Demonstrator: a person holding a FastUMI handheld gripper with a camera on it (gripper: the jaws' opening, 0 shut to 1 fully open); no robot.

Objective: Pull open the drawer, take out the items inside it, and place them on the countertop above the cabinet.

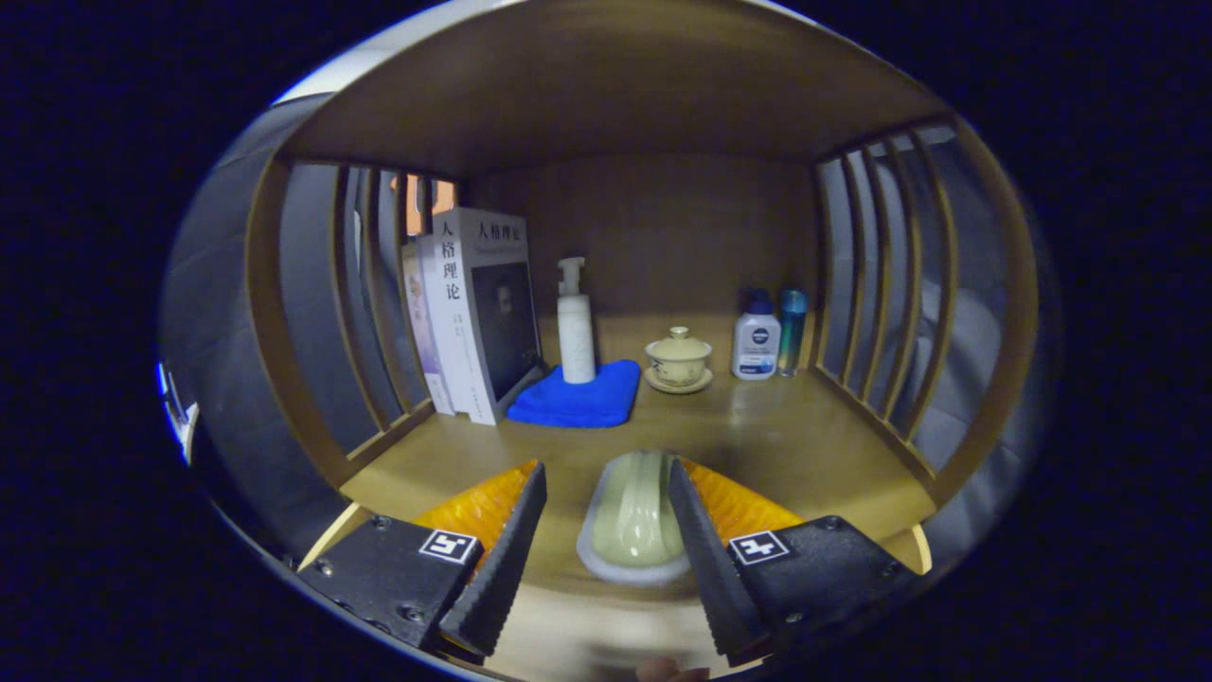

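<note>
We see the pale green oblong item [636, 511], lying in a white rim, set lengthwise on the wooden table [757, 445] between the two fingers of the tongs [606, 530]. The fingers stand apart: the right one lies against the item's right side, while a clear gap separates the left one from it, so the tongs are not clamped on it. Each finger carries an orange panel and a black block with a square marker. Beyond the item, farther across the table, we note a folded blue cloth [578, 398] with a white pump bottle [576, 327] standing upright on its far part. Just left of the cloth stand upright books [473, 313], leaning against the slatted left wall. Right of the cloth sits a lidded cream cup on a saucer [678, 362]. Farther right, near the slatted right wall, stand a white bottle with a blue cap [756, 339] and, touching or just beside it, a slim teal bottle [792, 330]. A wooden back panel and a wooden roof close the compartment.
</note>
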